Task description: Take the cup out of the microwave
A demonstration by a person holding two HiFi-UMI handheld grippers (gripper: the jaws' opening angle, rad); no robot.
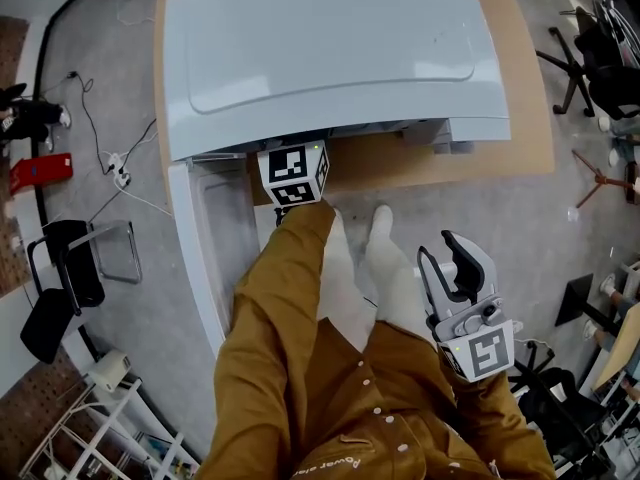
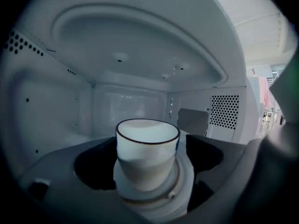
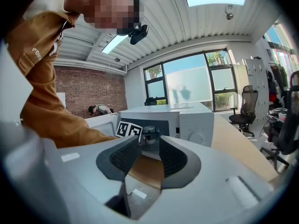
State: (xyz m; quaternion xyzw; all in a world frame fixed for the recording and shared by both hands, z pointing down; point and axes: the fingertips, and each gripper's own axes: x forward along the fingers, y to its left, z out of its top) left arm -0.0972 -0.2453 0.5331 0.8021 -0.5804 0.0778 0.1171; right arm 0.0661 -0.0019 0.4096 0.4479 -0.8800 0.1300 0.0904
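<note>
The white ceramic cup with dark rim [image 2: 147, 164] stands untouched between the spread jaws of the left hand-held gripper [image 2: 149, 146]. Judged rigid, light, glazed-slippery and breakable: clamp mid-wall. The right hand-held gripper [image 3: 148, 148] is released, empty.

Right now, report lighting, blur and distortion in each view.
Left gripper view: dim, bluish microwave interior, cup slightly soft, heavy fisheye, black corners. Right gripper view: bright ceiling light and windows, fisheye bend. Head view: even light, sharp, faint sheen on the microwave.

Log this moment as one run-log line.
left tongs: open, cup between them, inside microwave | right tongs: open, empty, outside | cup: not gripped
</note>
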